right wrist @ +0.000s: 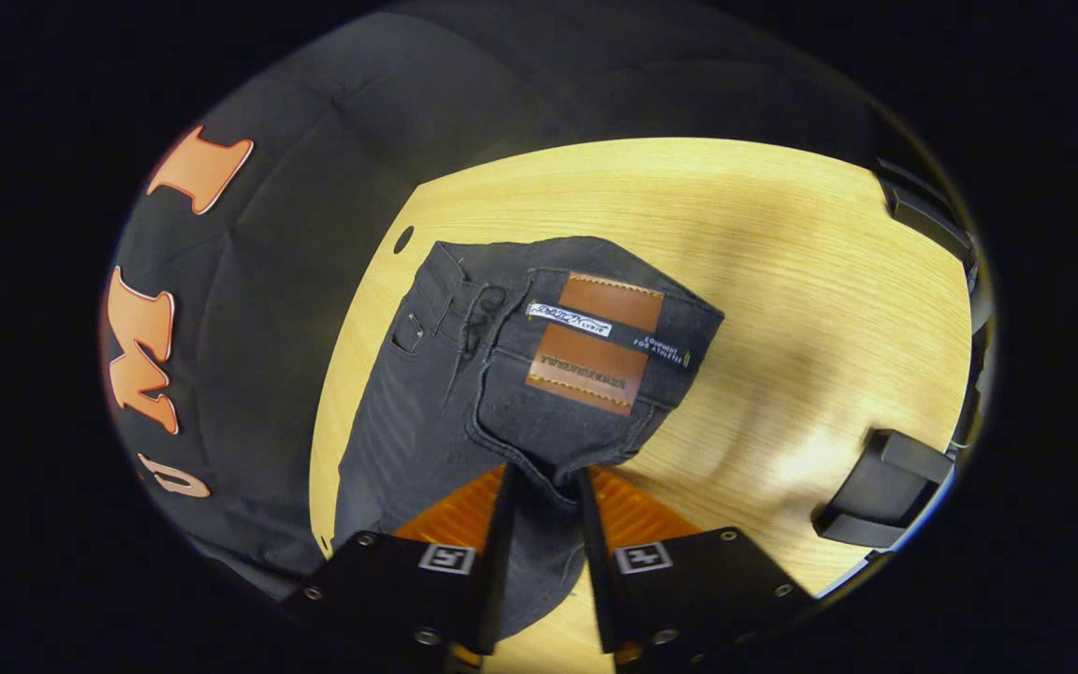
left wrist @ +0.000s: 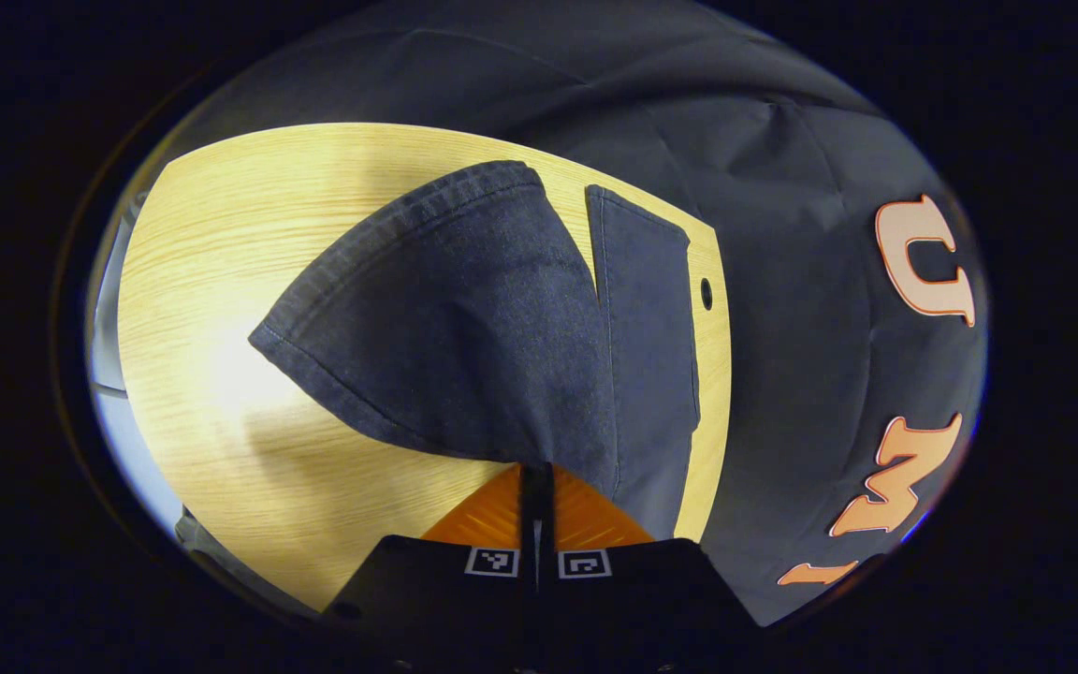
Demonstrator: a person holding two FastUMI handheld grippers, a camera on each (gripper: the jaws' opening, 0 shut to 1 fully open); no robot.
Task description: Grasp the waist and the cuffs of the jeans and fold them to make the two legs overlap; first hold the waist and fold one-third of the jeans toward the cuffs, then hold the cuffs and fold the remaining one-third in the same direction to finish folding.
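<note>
Fingers of the left gripper point(left wrist: 536, 473) were pressed nearly together, pinching a fold of the jeans point(left wrist: 492, 328) at the cuff end, so that the dark denim rose from the jaws and fanned out over the tabletop point(left wrist: 211, 309). One leg opening point(left wrist: 389, 234) was lifted and billowed toward the middle of the tabletop, its hemmed edge curving round; the other leg point(left wrist: 647, 328) lay flat along the edge of the tabletop nearest the black cloth wall point(left wrist: 782, 187), just beside a small round hole point(left wrist: 706, 293) in the wood.

In the right gripper view, the right gripper point(right wrist: 544, 487) stood a little wider, both fingers closed on the thick waistband of the jeans point(right wrist: 427, 402) (the cloth was bunched between them). A brown leather patch point(right wrist: 595, 342) on the waistband faced up, with a belt loop crossing it. Below and beside it, the jeans' front with a pocket rivet point(right wrist: 405, 332) lay along the tabletop's point(right wrist: 782, 281) edge by the wall point(right wrist: 249, 300), near a hole point(right wrist: 403, 239) in the wood. A black boxy object point(right wrist: 881, 487) stood at the far edge of the tabletop, well apart from the jeans.
</note>
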